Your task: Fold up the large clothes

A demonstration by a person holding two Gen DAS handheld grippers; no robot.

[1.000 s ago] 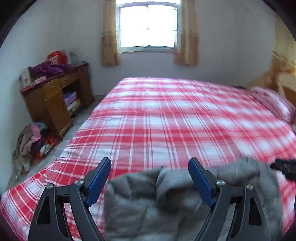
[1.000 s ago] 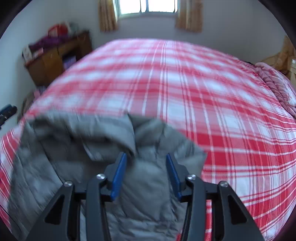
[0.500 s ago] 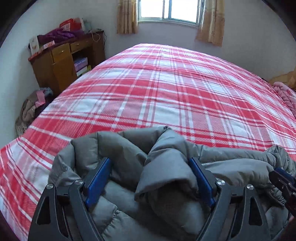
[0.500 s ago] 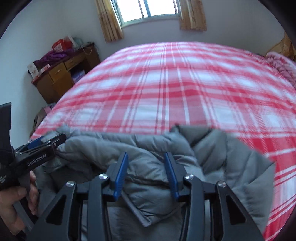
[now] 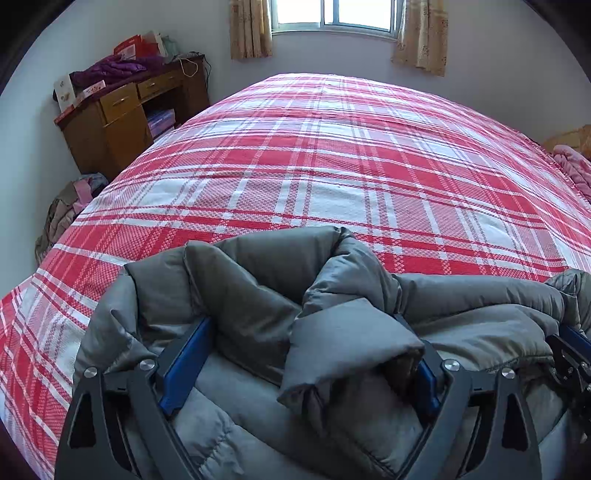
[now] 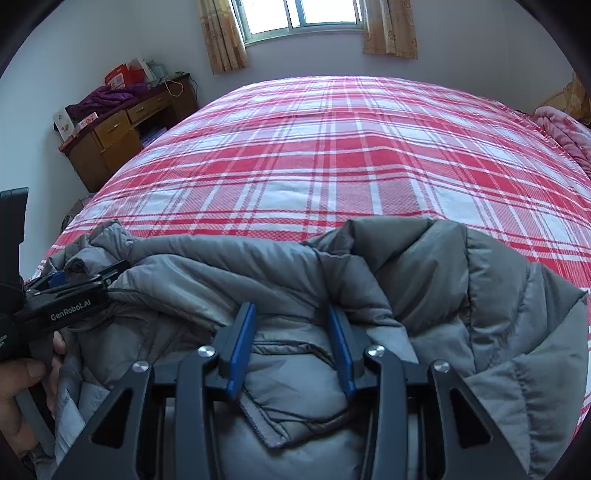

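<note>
Plaid bed (image 5: 332, 155) bears grey jacket (image 5: 258, 295); left tongs (image 5: 299, 354) just widened around it, right tongs (image 6: 291, 332) part-open over it.

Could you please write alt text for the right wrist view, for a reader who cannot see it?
A grey puffer jacket lies bunched on a red plaid bed, with the right gripper over its folds. At the left edge, the left gripper reaches into the jacket. A wooden desk and a window lie beyond.

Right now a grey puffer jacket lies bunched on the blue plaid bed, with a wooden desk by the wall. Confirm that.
One detail is wrong: the bed cover is red and white plaid, not blue, as the left wrist view shows. The grey puffer jacket does lie bunched on it, and the wooden desk stands by the wall.
</note>
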